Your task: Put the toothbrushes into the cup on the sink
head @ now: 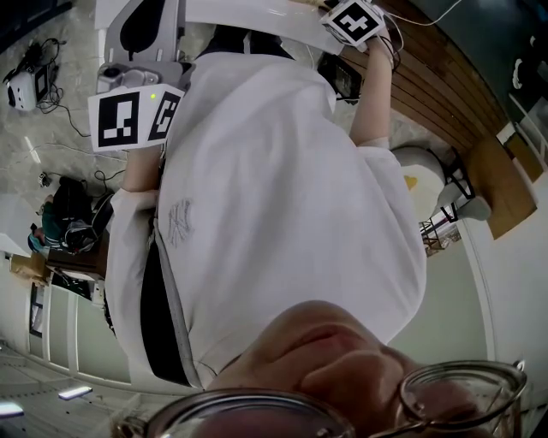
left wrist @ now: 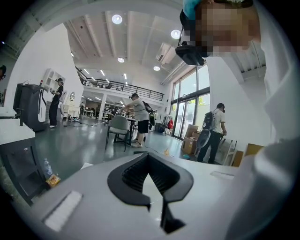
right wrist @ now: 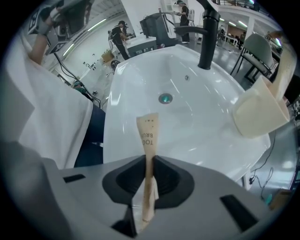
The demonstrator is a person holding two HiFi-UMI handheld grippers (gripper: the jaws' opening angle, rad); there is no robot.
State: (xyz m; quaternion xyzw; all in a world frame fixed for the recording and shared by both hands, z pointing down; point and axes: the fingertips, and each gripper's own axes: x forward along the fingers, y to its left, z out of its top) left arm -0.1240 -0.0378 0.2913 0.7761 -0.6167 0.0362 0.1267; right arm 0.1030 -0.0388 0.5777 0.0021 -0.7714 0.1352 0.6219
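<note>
Ok, left gripper view first. The left gripper (left wrist: 149,157) has its jaws together with nothing between them. It faces away from the sink into an open hall, where I see a grey chair (left wrist: 118,126), tall windows (left wrist: 187,103) and people standing about.

Right gripper view next. The right gripper (right wrist: 149,161) points down over the sink (right wrist: 136,79), jaws clamped on a paper-wrapped toothbrush (right wrist: 148,133). The wrapper's printed end sticks out past the jaw tips, over the near side of the basin and short of the drain (right wrist: 165,98). A black faucet (right wrist: 206,33) stands at the sink's far rim. The cup (right wrist: 260,112) is beige and sits at the sink's right edge, well apart from the toothbrush. It reads tilted in this wide lens, and I can't tell what's inside it.

Head view last. My white shirt (head: 282,197) fills most of the frame, with glasses (head: 342,402) along the bottom edge. Only a white strip of the sink shows, at the top. The left gripper's marker cube (head: 137,115) sits off the sink's left side. The right gripper's cube (head: 354,21) is at the sink's right end, against the top edge of the frame. Neither the toothbrush nor the cup shows in this view.
</note>
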